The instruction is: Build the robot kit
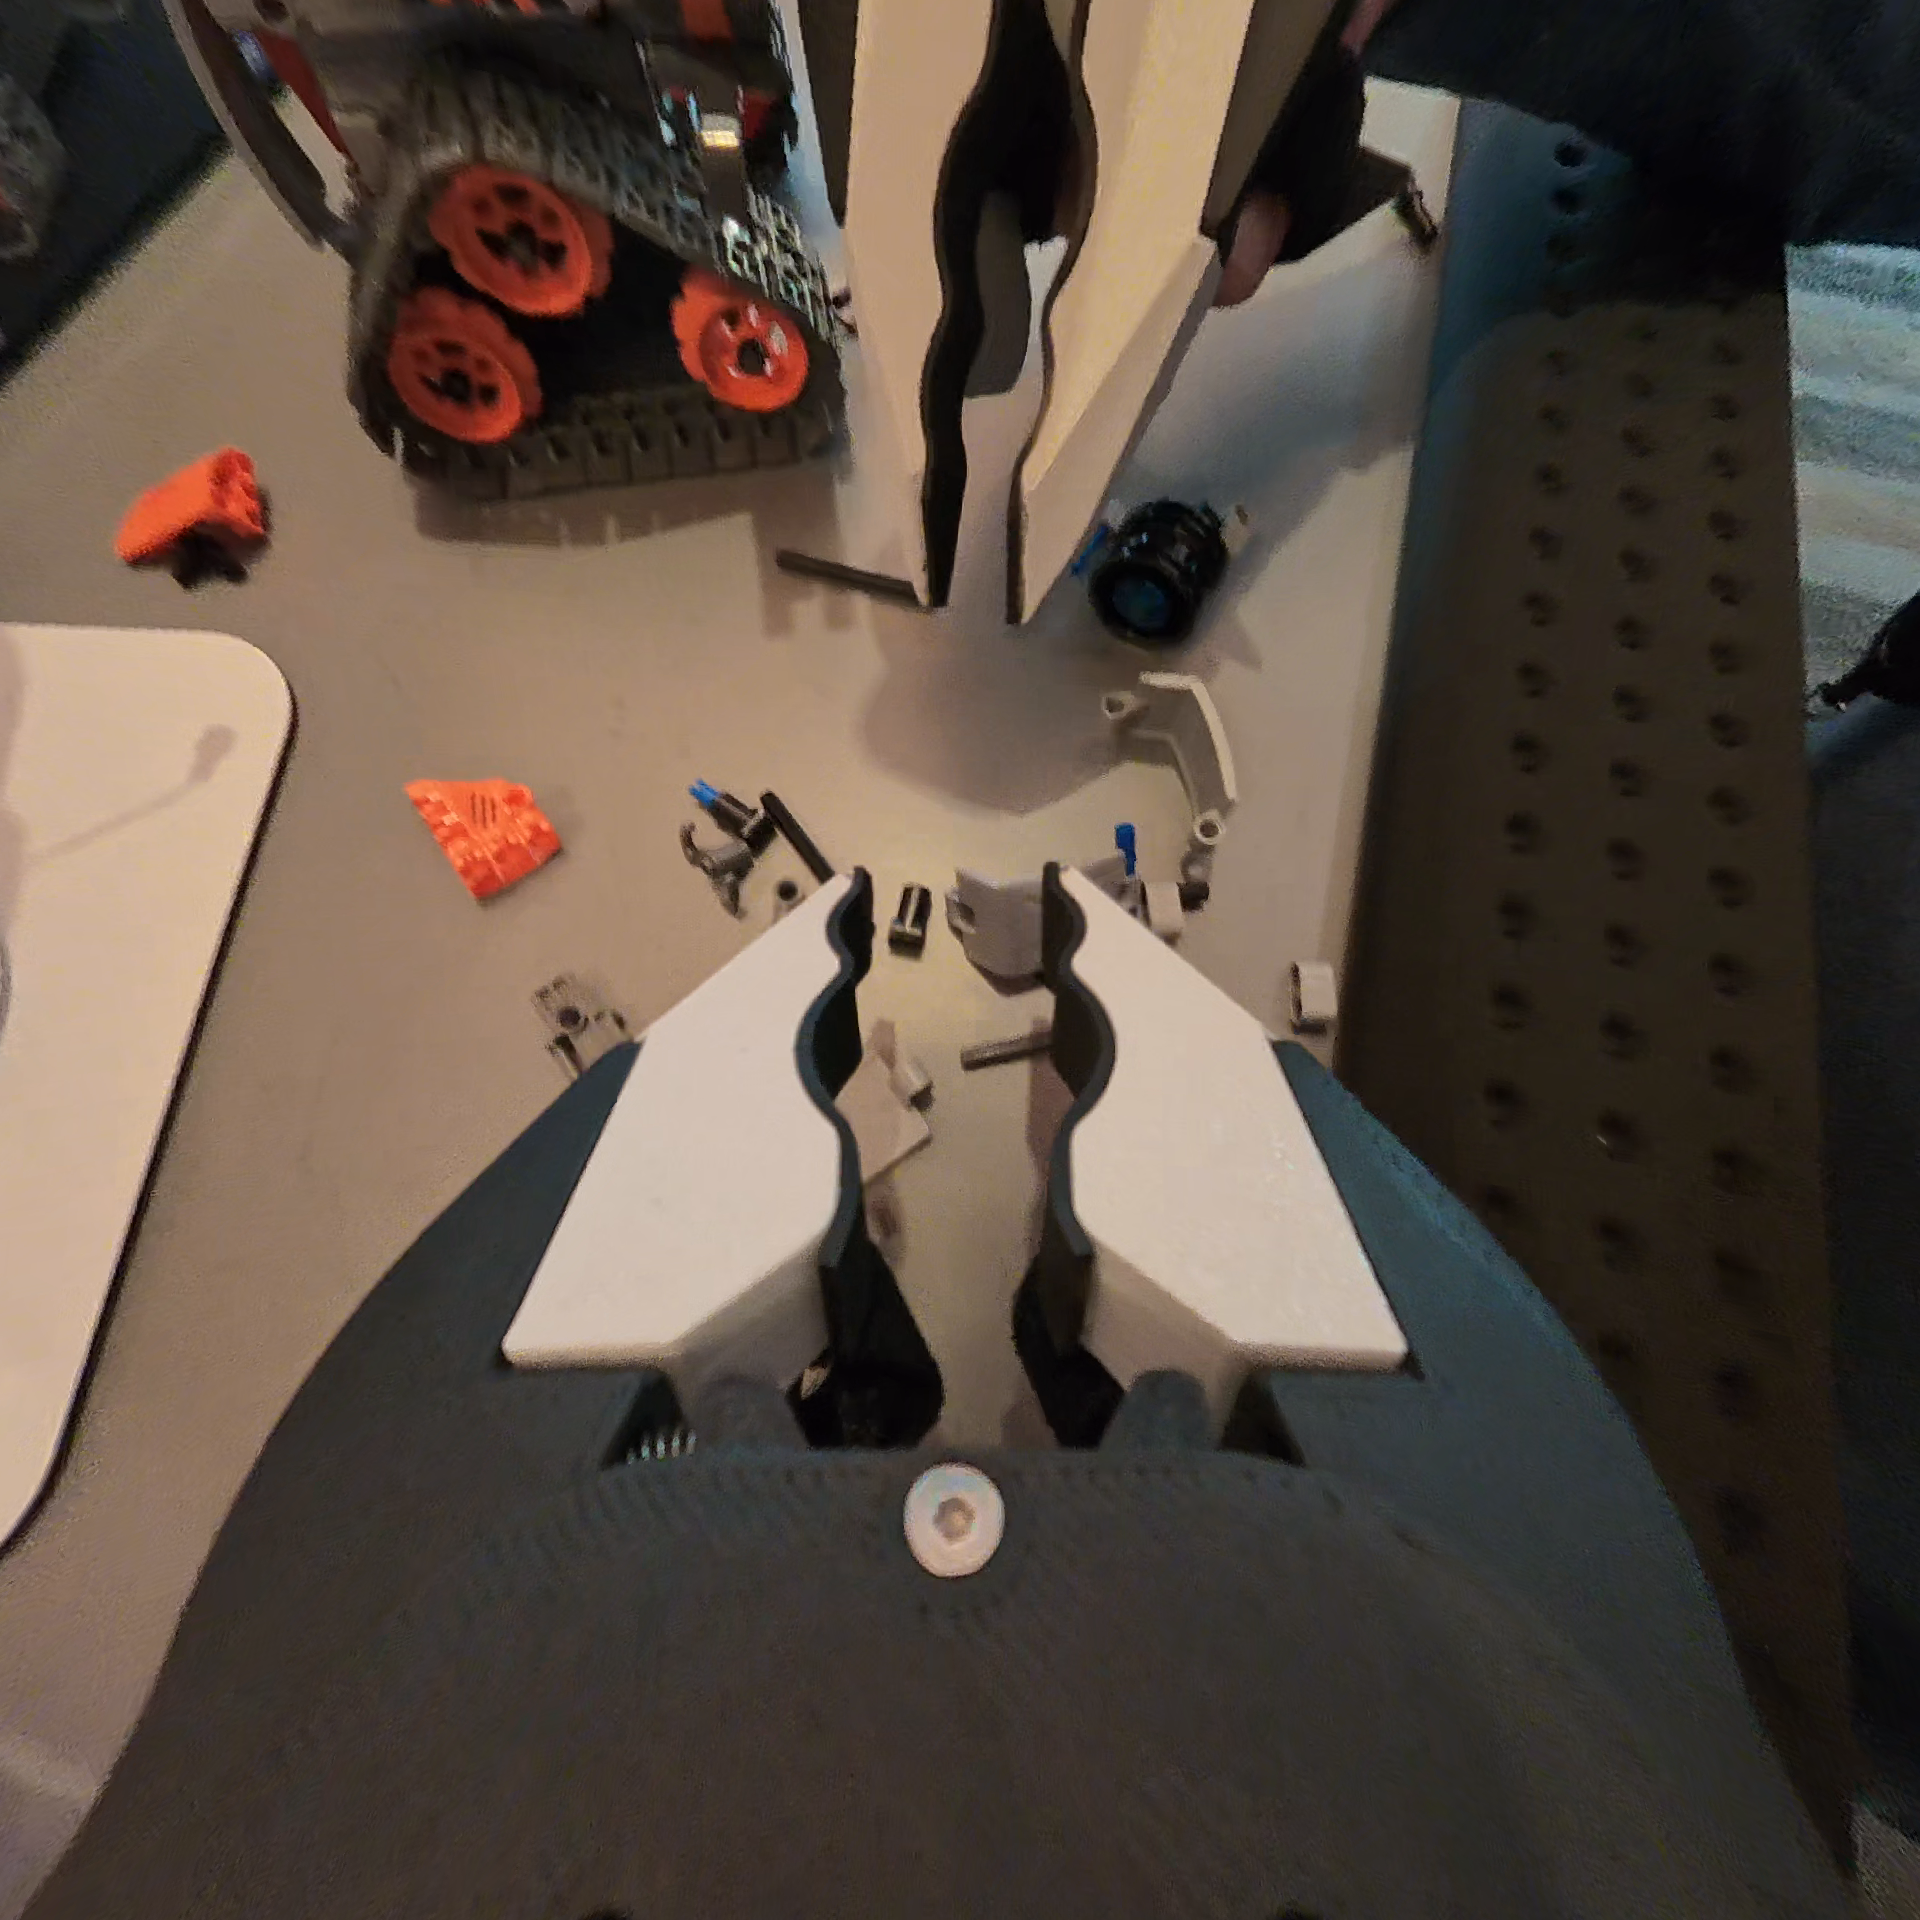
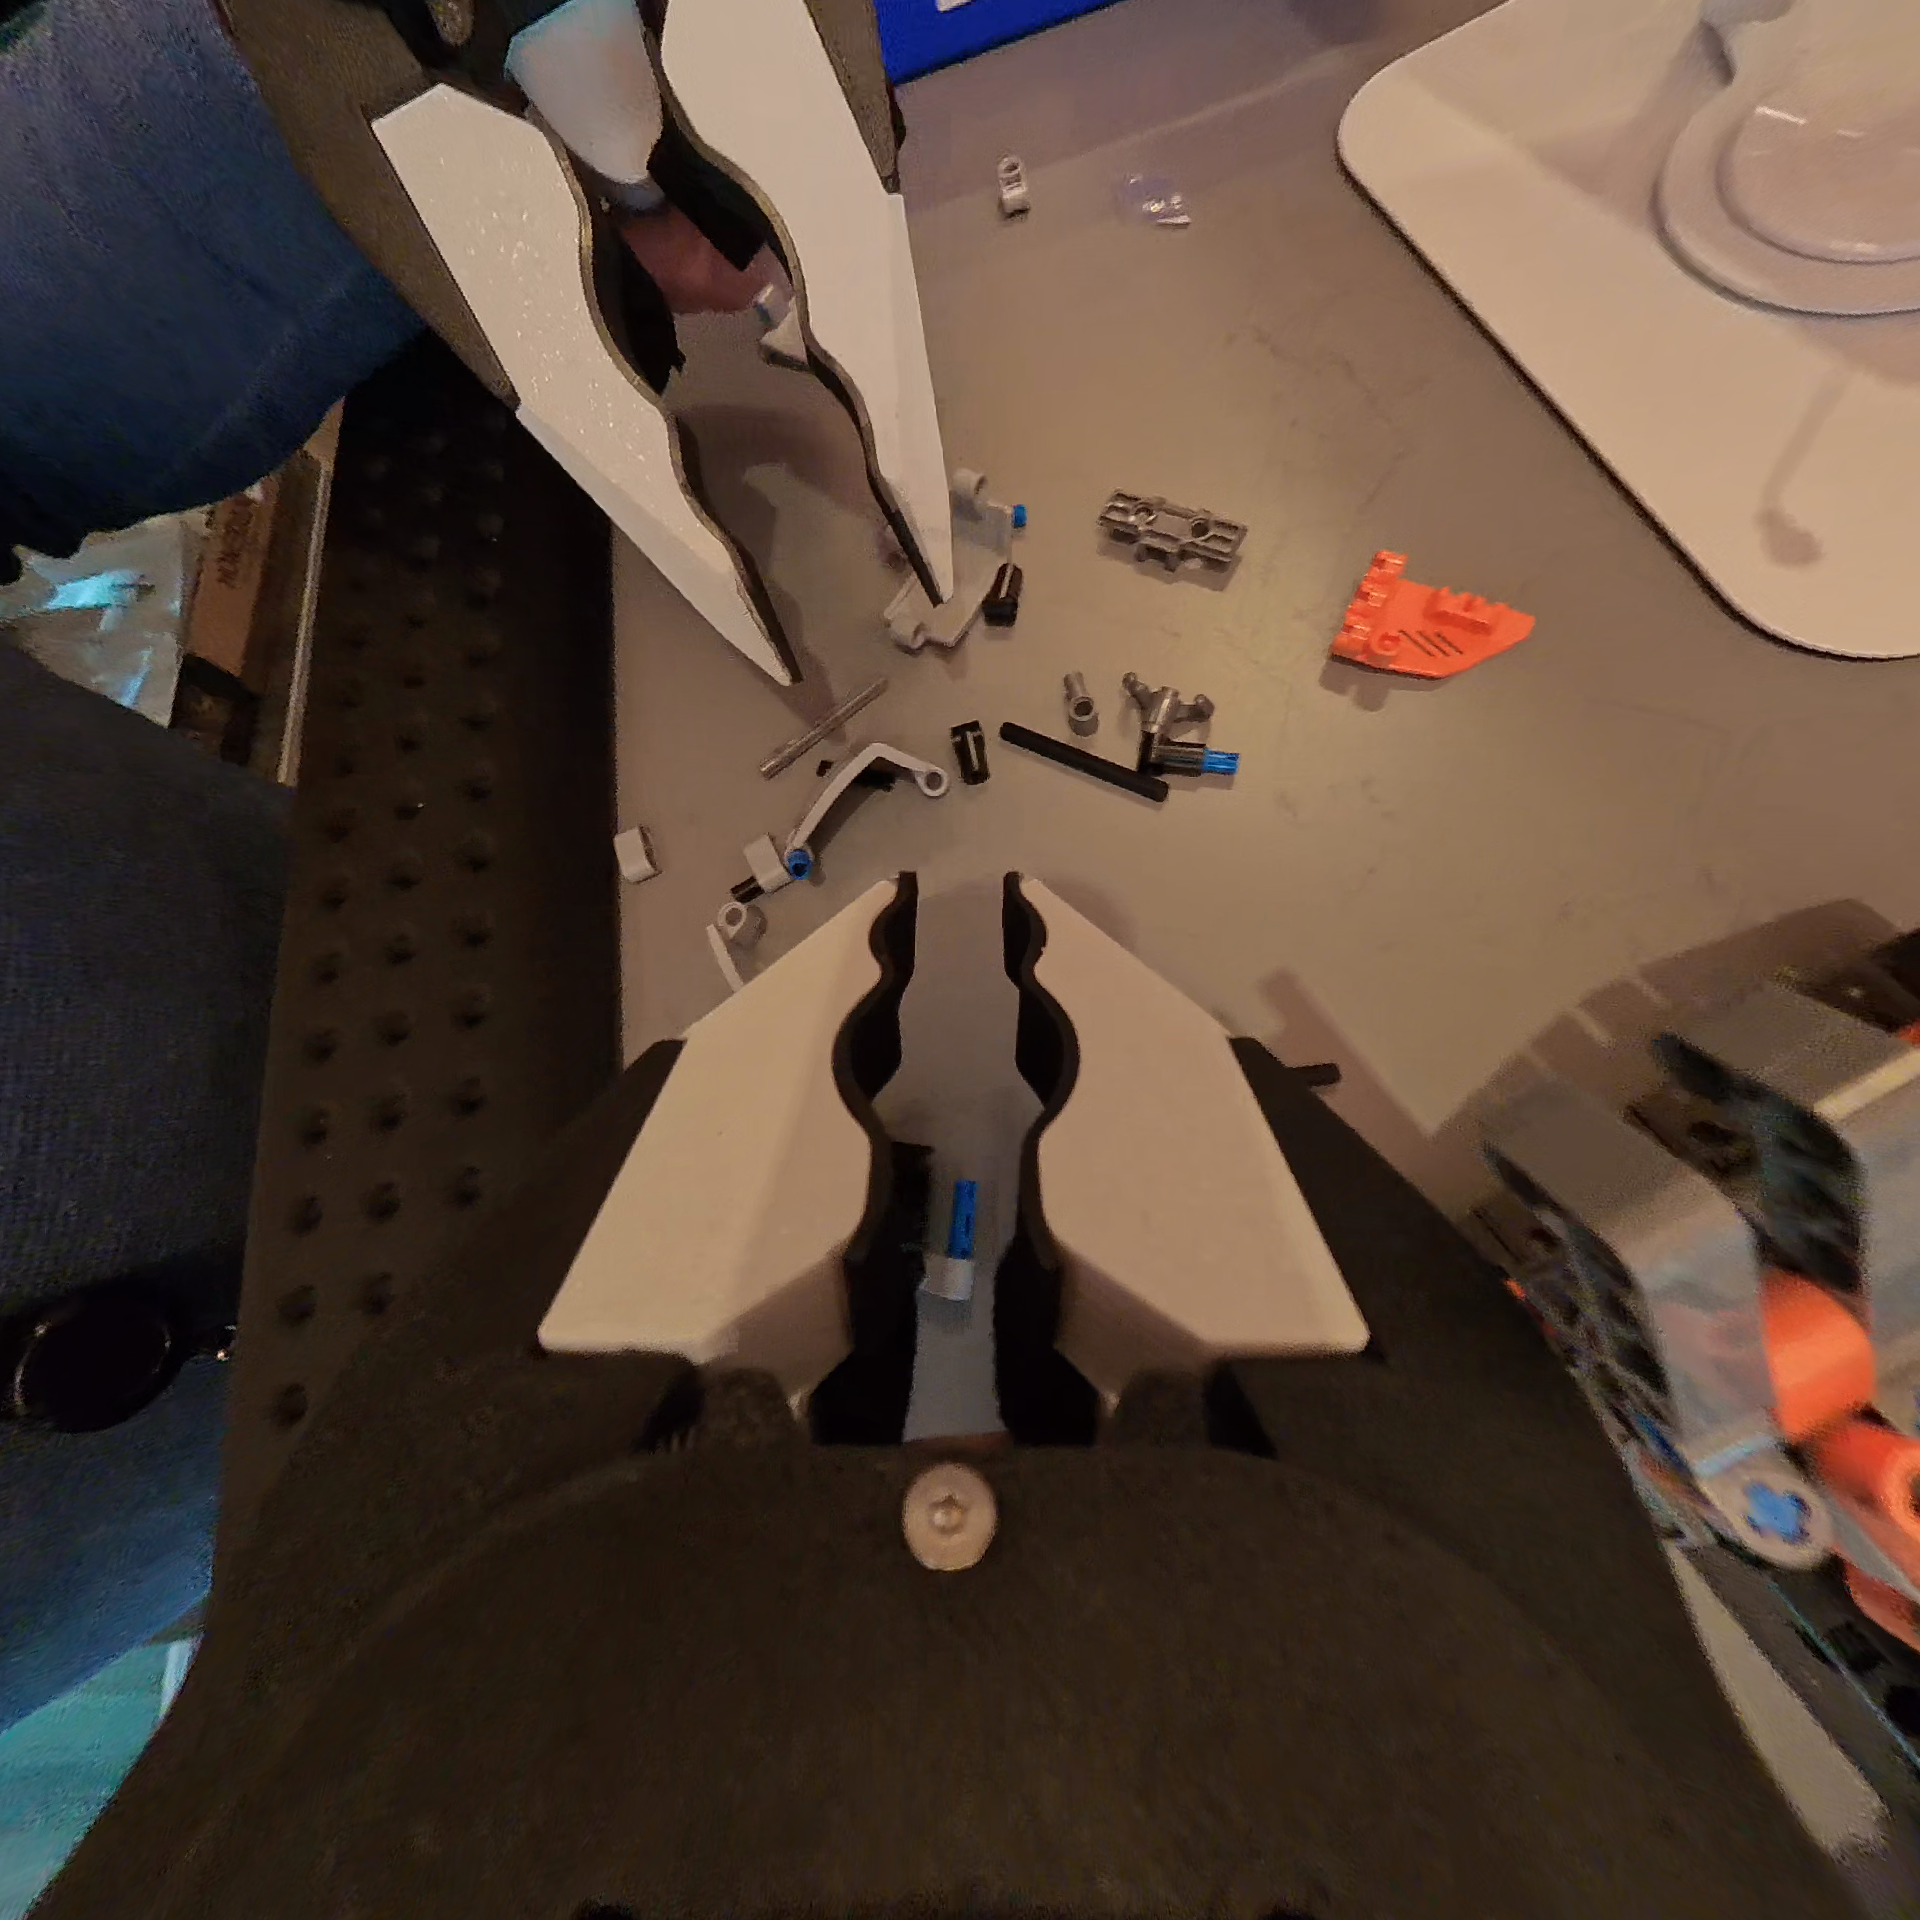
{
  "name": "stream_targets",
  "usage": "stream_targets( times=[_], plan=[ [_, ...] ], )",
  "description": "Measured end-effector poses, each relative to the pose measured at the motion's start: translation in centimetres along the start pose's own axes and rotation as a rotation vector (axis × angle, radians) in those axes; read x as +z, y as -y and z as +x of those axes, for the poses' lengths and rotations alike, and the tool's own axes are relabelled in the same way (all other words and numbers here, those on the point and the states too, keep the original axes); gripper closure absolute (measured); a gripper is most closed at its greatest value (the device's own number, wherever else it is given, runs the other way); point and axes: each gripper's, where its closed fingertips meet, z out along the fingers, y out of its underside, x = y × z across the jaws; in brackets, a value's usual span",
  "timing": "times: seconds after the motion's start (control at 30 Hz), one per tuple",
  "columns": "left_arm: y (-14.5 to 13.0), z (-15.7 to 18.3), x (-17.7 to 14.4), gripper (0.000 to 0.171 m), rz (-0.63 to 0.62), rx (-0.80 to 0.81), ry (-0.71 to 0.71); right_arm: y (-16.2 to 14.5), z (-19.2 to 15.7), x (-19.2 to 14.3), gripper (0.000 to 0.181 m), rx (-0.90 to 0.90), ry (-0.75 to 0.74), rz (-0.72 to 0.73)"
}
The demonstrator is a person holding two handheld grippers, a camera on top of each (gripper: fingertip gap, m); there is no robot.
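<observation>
Over the grey counter (image 1: pixel 312 1039), both claws hang part-open and empty, left claw (image 1: pixel 951 883) above a grey piece (image 1: pixel 997 920), right claw (image 2: pixel 958 883) above loose pins, the tracked toy vehicle (image 1: pixel 592 281) standing apart.

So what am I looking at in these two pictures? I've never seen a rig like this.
There is no robot here: a person holds a two-finger gripper in each hand, and each carries a camera looking along its white fingers. One picture comes from the left gripper, the other from the right gripper; each also shows the other gripper farther off.

Both hang open over a grey table and hold nothing. On the table lie small building-toy parts: an orange panel, a black axle, grey connectors and blue pins. A tracked toy vehicle with orange wheels stands nearby, with a white tray beside it.
</observation>
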Motion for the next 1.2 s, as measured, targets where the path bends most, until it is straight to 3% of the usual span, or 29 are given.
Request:
stream_targets(
  times=[0.33, 0.43, 0.53, 0.9, 1.2],
  plan=[
    [-2.5, 1.3, 2.1, 0.147, -0.106, 0.008, -0.021, -0.2, -3.3, 4.3, 0.163, -0.082, 0.089, -0.167],
    [-2.5, 1.5, 2.5, 0.147, -0.113, 0.019, -0.020, -0.2, -3.6, 5.4, 0.177, -0.100, 0.085, -0.206],
    [-2.5, 1.0, 2.3, 0.147, -0.108, 0.015, 0.003, 0.0, -3.2, 5.4, 0.179, -0.119, 0.066, -0.205],
    [2.2, -1.1, -2.0, 0.144, 0.176, -0.060, 0.085, 3.7, -2.5, 1.4, 0.181, -0.119, 0.065, 0.068],
    [4.9, -0.9, -3.4, 0.146, 0.347, -0.163, 0.031, 7.1, -2.4, -2.9, 0.181, -0.081, 0.118, 0.357]
  ],
)
